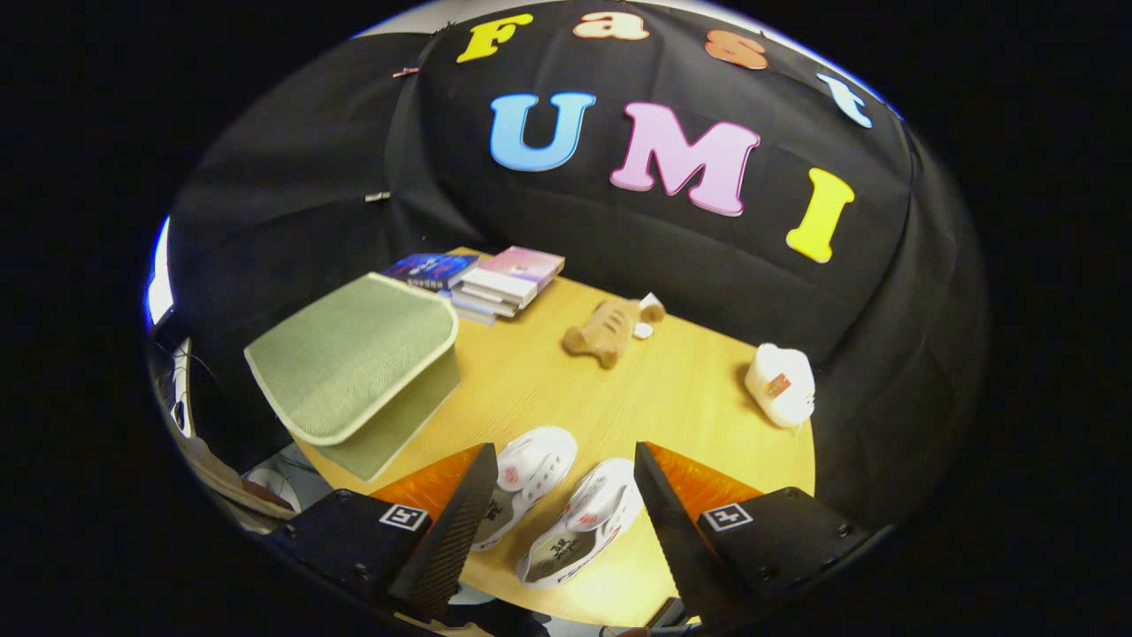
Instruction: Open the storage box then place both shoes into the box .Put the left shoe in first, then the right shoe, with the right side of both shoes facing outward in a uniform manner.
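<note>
A: In the gripper view, what are the fingers doing?

B: The gripper (566, 522) is spread wide and grasps nothing. Its two fingers hang above the near part of the wooden table (672, 389), and both shoes lie in the gap between them.

A: Where is each shoe, taking the storage box as the landmark?

B: The storage box (363, 372), green with a pale trim, sits with its flap sloping down over the front. The nearer shoe to it (526, 482) lies just off its front corner, partly behind one finger. The second shoe (584, 526) lies beside the first, touching or nearly so, farther from the box.

A: Anything else?

B: Beyond the box lies a stack of books (504, 283). A brown plush toy (606, 332) lies well off from the box, and a white container (780, 385) farther still
</note>
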